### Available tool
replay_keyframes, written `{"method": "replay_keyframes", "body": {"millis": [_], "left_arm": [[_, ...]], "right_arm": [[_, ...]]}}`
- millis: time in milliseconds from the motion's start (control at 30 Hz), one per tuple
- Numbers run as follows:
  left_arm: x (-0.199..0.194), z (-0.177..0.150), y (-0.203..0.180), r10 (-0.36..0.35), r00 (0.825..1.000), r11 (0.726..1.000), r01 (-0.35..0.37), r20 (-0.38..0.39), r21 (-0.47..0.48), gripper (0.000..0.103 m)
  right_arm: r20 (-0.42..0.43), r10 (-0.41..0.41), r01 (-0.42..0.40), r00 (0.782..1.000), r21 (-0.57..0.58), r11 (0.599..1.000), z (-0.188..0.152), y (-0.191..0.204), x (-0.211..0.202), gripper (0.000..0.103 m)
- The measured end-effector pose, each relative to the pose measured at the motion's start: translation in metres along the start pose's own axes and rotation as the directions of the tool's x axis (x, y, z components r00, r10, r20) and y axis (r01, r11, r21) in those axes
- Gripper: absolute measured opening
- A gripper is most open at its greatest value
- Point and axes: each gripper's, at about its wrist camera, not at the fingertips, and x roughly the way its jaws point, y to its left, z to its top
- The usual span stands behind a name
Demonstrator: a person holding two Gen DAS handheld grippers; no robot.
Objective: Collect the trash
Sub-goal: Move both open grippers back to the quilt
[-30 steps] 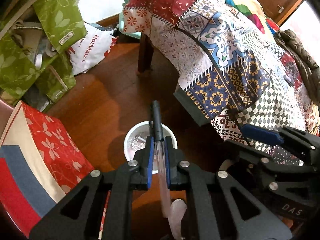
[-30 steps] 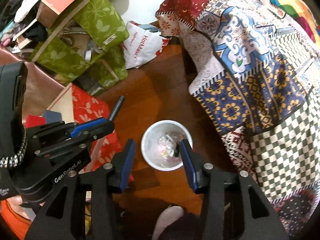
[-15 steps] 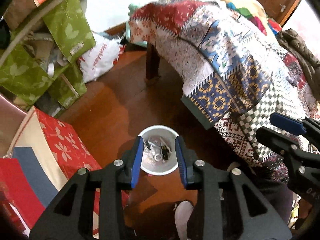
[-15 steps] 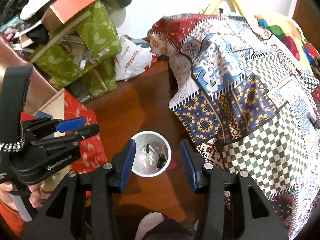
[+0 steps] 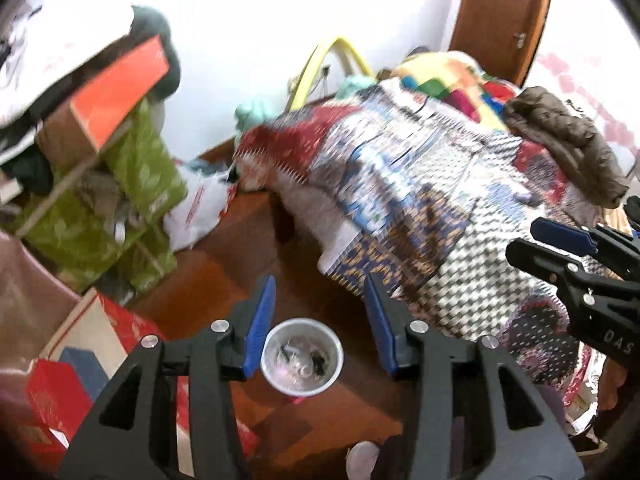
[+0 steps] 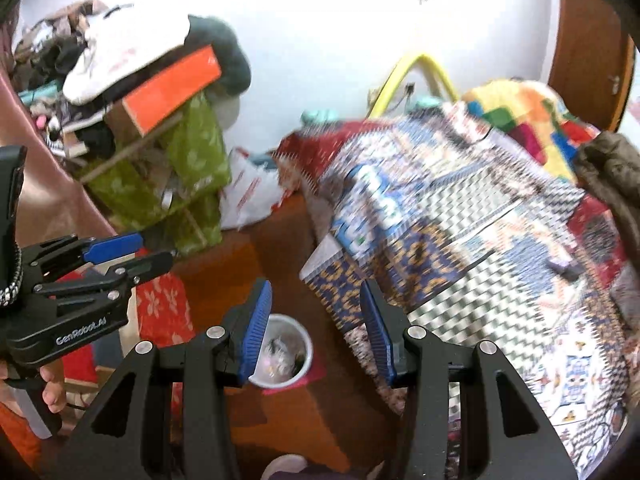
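While both grippers are hanging over the floor, readout:
left gripper [image 5: 322, 320]: jaws standing wide apart, gripping nothing, framing the trash cup [image 5: 302, 356] below.
right gripper [image 6: 316, 330]: jaws also apart, carrying nothing; its left finger is overlapping the cup's rim in view.
trash cup: sitting upright on the wooden floor [image 5: 248, 240], small scraps lying inside.
patchwork quilt [image 5: 420, 184]: draping down just right of the cup.
green bags [image 6: 188, 168]: piling up well left, against the wall.

A white round trash bin [image 5: 302, 357] stands upright on the wooden floor [image 5: 248, 256], open-topped, holding small dark and pale scraps [image 5: 298, 360], beside the patchwork-covered table [image 5: 420, 184].
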Motion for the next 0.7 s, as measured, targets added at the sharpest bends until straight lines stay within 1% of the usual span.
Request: {"method": "replay_keyframes", "body": {"millis": [100,267,333,467,700], "left_arm": [[-0.012,0.01,-0.022,-0.024,0.999,0.999,0.023,0.024,0.029,0.045],[-0.02,0.028,-0.071,-0.071,0.996,0.994,0.065,0.062,0.085,0.045],[-0.021,0.036,-0.087,-0.094,0.993,0.991,0.086,0.07,0.103,0.045],[-0.014,0.051,-0.129,-0.144,0.987,0.982,0.133,0.075,0.136,0.045],[0.017,0.07,-0.194,-0.216,0.976,0.962,0.207,0.035,0.178,0.045]], "right_arm": [[0.059,-0.035,0.035,0.998,-0.002,0.999,0.003,-0.013,-0.026,0.043],[0.109,-0.103,0.102,0.989,0.013,0.995,0.0,-0.043,-0.055,0.043],[0.115,-0.126,0.124,0.985,0.025,0.992,-0.001,-0.056,-0.062,0.043],[0.123,-0.195,0.192,0.973,0.035,0.981,-0.006,-0.088,-0.075,0.043],[0.105,-0.273,0.266,0.956,0.076,0.961,-0.015,-0.149,-0.086,0.043]]}}
